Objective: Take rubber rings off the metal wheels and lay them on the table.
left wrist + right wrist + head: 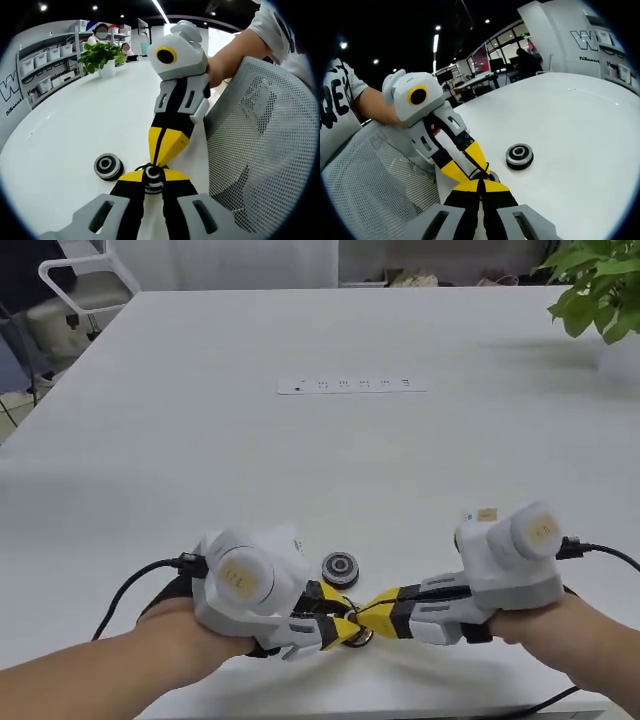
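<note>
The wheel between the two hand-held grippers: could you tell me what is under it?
White table shows beneath the held wheel. The left hand-held gripper and right hand-held gripper cover its lower edge, so whether they touch is hidden.

The left gripper [342, 626] and the right gripper [366, 620] are built alike: a rounded pale grey housing at the rear, a black middle section, and yellow wedge-shaped jaw tips. A black cable [128, 588] leaves the back of each housing (the right one's is thinner in view). The person wears a white short-sleeved shirt [337, 97] with dark lettering.
</note>
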`<action>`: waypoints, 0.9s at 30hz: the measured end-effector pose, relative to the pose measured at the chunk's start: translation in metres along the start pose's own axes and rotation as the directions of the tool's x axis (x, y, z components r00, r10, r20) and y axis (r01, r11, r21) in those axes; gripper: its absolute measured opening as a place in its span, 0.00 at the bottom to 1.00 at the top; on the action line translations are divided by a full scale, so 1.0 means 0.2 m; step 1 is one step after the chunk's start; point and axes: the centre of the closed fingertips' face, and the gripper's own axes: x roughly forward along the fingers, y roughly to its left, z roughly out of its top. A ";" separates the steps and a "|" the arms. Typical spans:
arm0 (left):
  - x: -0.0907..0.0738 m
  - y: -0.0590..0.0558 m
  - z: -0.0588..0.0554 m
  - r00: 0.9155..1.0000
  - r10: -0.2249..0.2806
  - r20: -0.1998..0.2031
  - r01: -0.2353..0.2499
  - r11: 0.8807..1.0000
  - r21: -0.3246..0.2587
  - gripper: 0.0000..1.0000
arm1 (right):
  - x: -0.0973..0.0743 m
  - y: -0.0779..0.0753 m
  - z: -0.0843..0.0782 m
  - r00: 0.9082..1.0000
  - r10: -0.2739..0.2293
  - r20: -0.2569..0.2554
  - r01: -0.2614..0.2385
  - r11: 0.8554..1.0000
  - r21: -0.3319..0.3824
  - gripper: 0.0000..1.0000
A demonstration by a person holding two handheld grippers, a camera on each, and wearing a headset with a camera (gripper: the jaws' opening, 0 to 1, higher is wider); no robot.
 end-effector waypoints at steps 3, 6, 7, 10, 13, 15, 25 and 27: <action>0.00 0.00 0.00 1.000 0.000 0.002 0.000 1.000 -0.005 0.07 | 0.00 0.00 0.00 1.000 0.001 0.001 -0.001 1.000 0.007 0.00; 0.00 0.00 0.00 1.000 -0.001 0.000 0.001 1.000 -0.003 0.08 | -0.01 0.00 -0.01 1.000 0.001 0.003 -0.001 1.000 0.010 0.00; 0.00 0.00 0.00 1.000 -0.002 -0.001 0.002 1.000 -0.002 0.08 | -0.01 -0.01 -0.01 1.000 0.000 0.004 0.000 1.000 0.011 0.00; 0.00 0.00 0.00 1.000 -0.004 -0.004 0.004 1.000 -0.001 0.08 | -0.02 -0.01 -0.01 1.000 -0.004 0.010 0.004 1.000 0.018 0.00; 0.00 0.01 0.00 1.000 -0.002 -0.012 0.002 1.000 0.011 0.10 | -0.02 -0.02 0.00 1.000 -0.006 0.018 0.005 1.000 0.027 0.00; -0.01 0.01 0.00 1.000 -0.003 -0.009 0.003 1.000 0.005 0.11 | -0.02 -0.02 0.00 1.000 -0.006 0.021 0.005 1.000 0.031 0.00; -0.05 -0.01 0.05 1.000 -0.025 0.016 0.026 0.998 -0.060 0.16 | -0.03 -0.02 0.01 1.000 -0.002 0.031 0.001 0.999 0.038 0.00; -0.06 -0.01 0.04 1.000 -0.023 0.001 0.023 0.999 -0.036 0.16 | -0.04 -0.02 0.02 0.999 -0.001 0.036 0.000 0.999 0.044 0.00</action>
